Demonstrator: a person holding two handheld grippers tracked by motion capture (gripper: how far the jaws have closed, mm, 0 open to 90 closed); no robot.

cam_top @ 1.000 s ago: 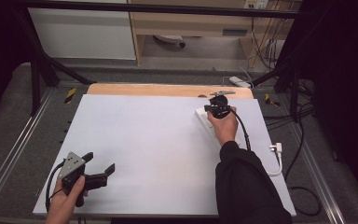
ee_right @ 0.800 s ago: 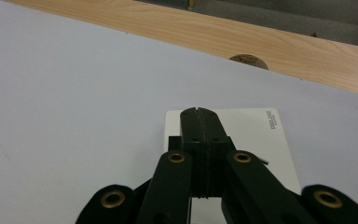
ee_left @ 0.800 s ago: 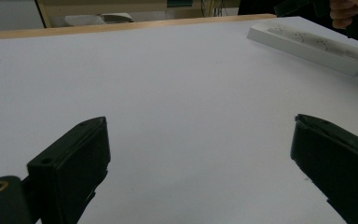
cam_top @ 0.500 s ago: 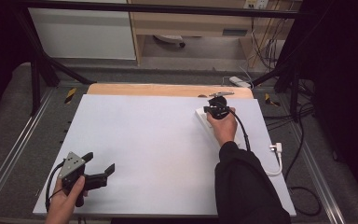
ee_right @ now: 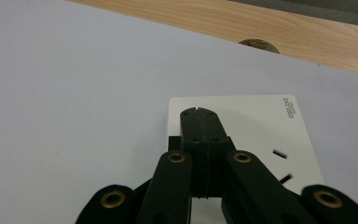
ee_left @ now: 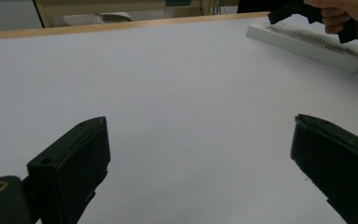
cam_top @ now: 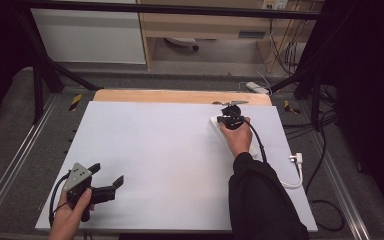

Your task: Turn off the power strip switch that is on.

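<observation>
resting near the table's (cam_top: 180, 165) front left corner, the left gripper (cam_top: 109, 176) holds its jaws wide apart on nothing. farther off at the right, the right gripper (ee_right: 199, 114) hangs clenched and empty over the white power strip's (ee_right: 256, 119) far end.

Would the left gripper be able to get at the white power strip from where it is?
Probably yes: bare table lies between the left gripper and the power strip, though the right gripper sits on it.

A white-topped desk (cam_top: 155, 150) stands on grey floor (cam_top: 10, 125); a white cabinet (cam_top: 90, 35) and wooden shelf (cam_top: 205, 25) lie far behind.
</observation>
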